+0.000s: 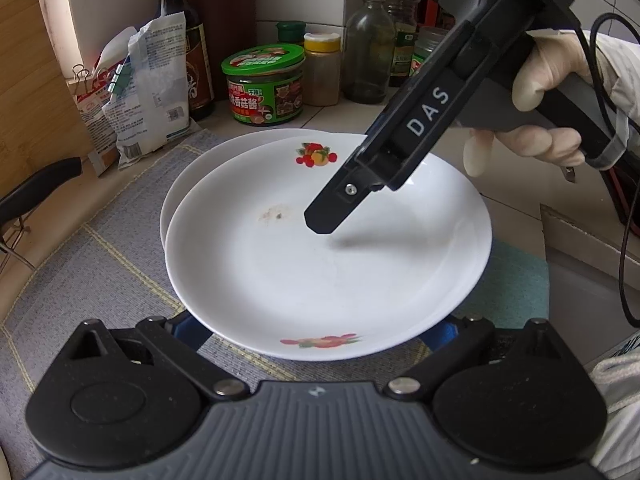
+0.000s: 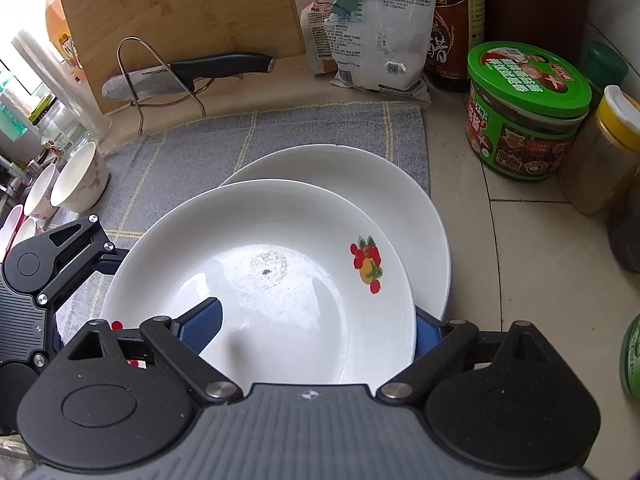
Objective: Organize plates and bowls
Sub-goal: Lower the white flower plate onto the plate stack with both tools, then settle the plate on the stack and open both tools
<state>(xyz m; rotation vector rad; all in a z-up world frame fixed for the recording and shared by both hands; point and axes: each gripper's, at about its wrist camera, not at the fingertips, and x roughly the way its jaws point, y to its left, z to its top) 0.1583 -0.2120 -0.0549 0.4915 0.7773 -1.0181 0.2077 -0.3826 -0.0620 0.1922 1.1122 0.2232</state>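
Note:
A white plate with fruit prints [image 1: 320, 272] [image 2: 272, 280] lies offset on top of a second white plate [image 1: 192, 172] [image 2: 384, 184] on a grey checked mat [image 1: 100, 264] [image 2: 180, 152]. My left gripper [image 1: 316, 330] is open at the top plate's near rim, with its blue fingertips [image 1: 188, 330] mostly hidden under that rim. My right gripper [image 2: 316, 324] is open and straddles the top plate's rim. One blue finger [image 2: 204, 322] hovers over the plate's inside and the other sits outside the rim. A gloved hand [image 1: 552, 68] holds that gripper.
Small white bowls [image 2: 76, 180] stand at the mat's left edge. A knife on a wire rack [image 2: 188, 76] leans by a wooden board [image 2: 180, 4]. A green-lidded jar [image 1: 264, 84] [image 2: 524, 108], sauce bottles [image 1: 368, 44] and clipped bags [image 1: 152, 88] crowd the back wall.

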